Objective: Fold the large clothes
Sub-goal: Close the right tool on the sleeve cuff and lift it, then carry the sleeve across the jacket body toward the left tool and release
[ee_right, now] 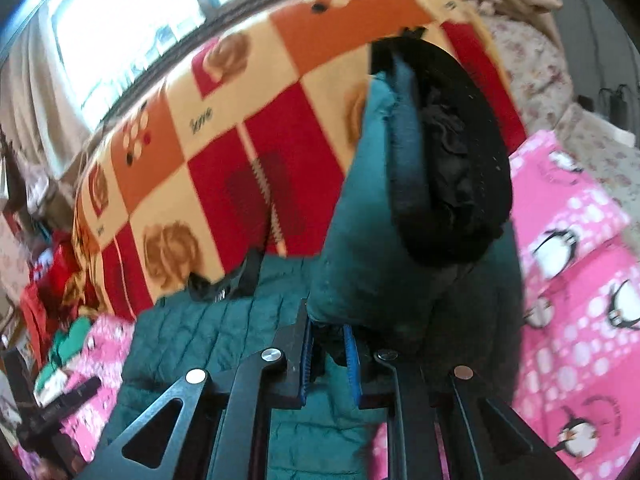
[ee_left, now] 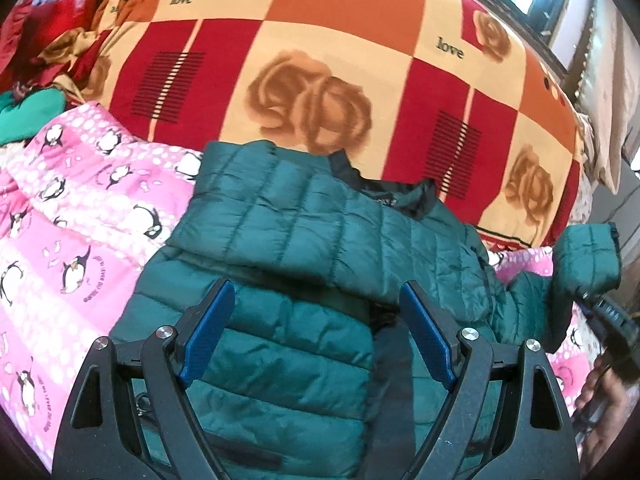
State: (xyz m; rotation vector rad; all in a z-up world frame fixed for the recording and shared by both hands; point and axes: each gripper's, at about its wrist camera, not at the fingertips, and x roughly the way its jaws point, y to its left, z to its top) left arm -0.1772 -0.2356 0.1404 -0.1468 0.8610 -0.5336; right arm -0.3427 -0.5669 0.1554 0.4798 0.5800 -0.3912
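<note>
A dark green quilted puffer jacket lies on a pink penguin-print quilt, its left sleeve folded across the chest. My left gripper is open and empty, hovering just above the jacket's lower body. My right gripper is shut on the jacket's right sleeve and holds it lifted, its black cuff opening facing the camera. The same sleeve shows raised at the right in the left wrist view. The jacket body lies below.
A red, orange and cream checked blanket covers the bed behind. Red and green clothes pile at the far left. A window and curtain are beyond the bed. The quilt also shows in the right wrist view.
</note>
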